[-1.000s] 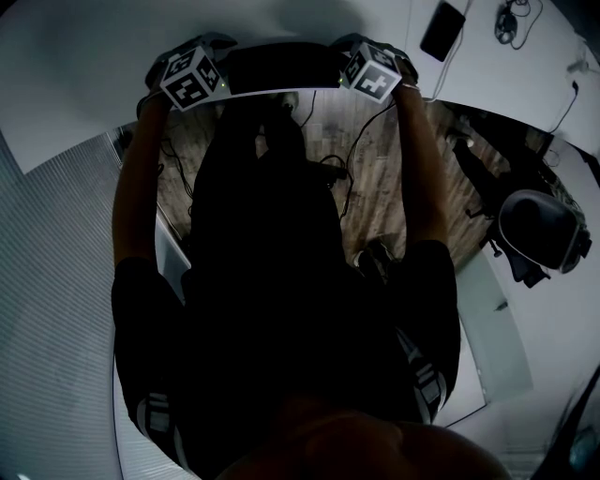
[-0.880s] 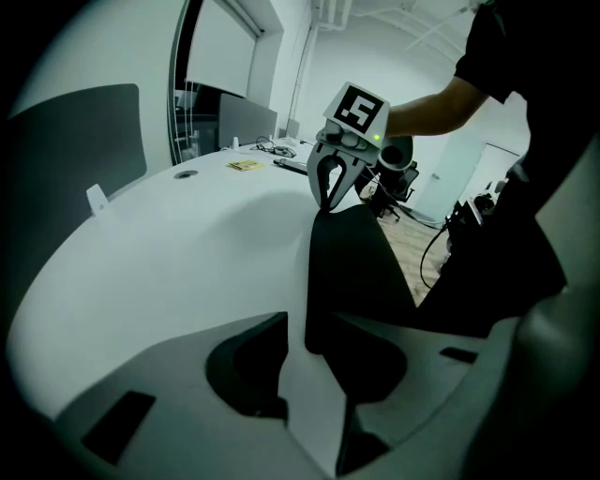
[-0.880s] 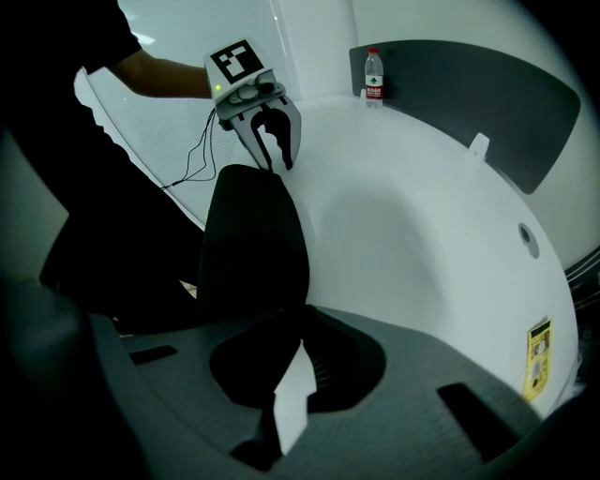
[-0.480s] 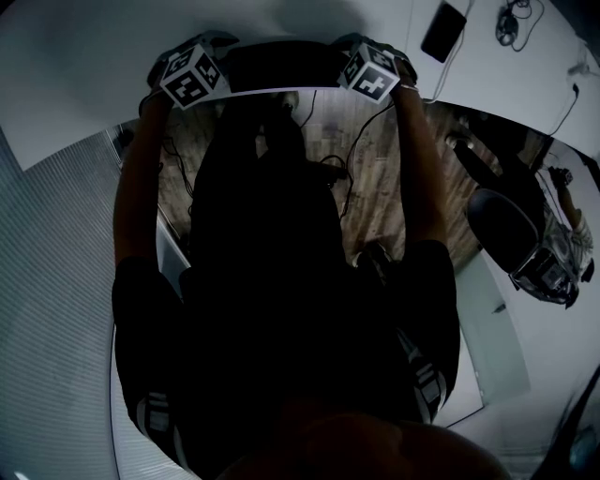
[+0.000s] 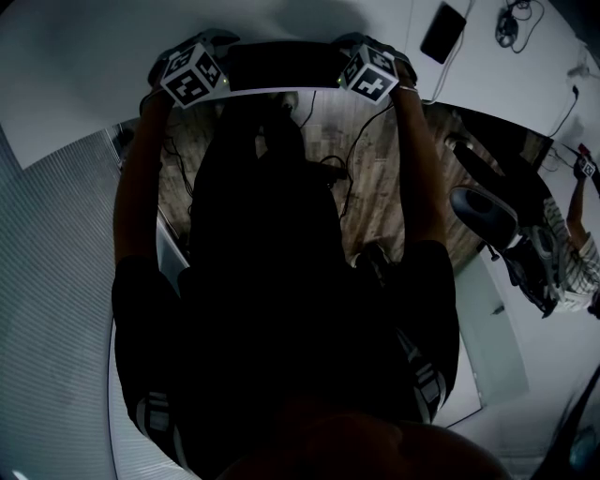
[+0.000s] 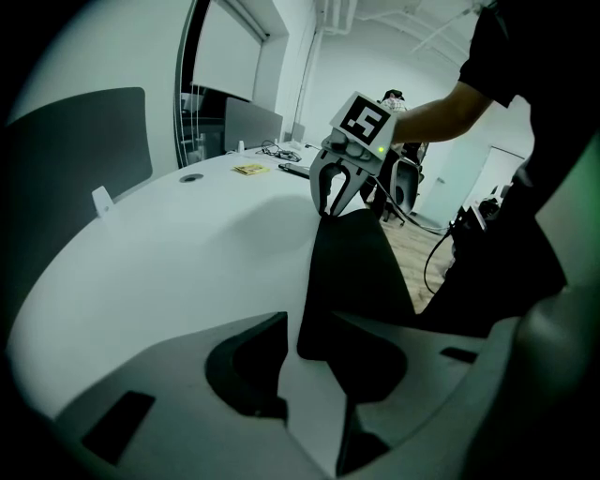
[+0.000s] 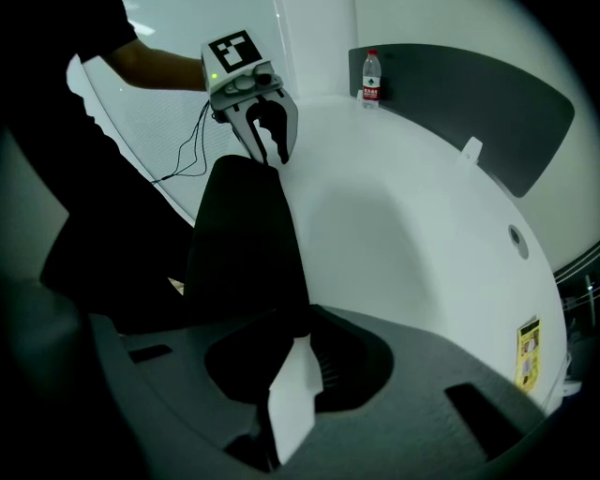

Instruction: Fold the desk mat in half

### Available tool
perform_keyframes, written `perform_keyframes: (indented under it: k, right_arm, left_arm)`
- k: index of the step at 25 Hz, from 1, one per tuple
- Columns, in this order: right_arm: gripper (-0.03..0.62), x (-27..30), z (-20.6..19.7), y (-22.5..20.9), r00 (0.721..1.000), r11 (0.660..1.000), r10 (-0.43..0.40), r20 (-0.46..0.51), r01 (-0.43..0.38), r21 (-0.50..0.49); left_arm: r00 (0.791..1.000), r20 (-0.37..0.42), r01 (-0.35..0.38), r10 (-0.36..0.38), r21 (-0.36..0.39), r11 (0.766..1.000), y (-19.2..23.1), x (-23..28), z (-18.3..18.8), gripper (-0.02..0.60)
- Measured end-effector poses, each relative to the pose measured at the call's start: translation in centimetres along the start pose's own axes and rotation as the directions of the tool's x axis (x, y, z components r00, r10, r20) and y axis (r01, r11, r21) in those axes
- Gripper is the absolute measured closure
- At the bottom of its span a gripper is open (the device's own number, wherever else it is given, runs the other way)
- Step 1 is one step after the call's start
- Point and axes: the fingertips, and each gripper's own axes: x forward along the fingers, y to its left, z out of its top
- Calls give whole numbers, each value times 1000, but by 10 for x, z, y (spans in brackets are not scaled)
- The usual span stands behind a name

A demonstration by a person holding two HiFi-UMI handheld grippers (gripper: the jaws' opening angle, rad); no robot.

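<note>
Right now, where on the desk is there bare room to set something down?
The wide white desk beyond the mat is bare, out to the bottle and the grey screen. Crowded: the near edge, where the mat lies, and the far right, with the phone and cables.

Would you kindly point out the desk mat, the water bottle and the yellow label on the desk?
desk mat (image 7: 246, 239): right gripper view, middle of its dark top surface.
water bottle (image 7: 372, 80): right gripper view, its labelled body.
yellow label (image 7: 530, 354): right gripper view, its centre.
</note>
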Motion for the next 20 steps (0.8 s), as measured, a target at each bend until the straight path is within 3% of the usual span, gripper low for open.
perform_keyframes:
  k: [20]
  right_arm:
    - [537,-8,6,-5,1000,1000,-21,15,21,-7]
  left_arm:
    - [999,32,-7,8,-32,999,-2,-6,5,479]
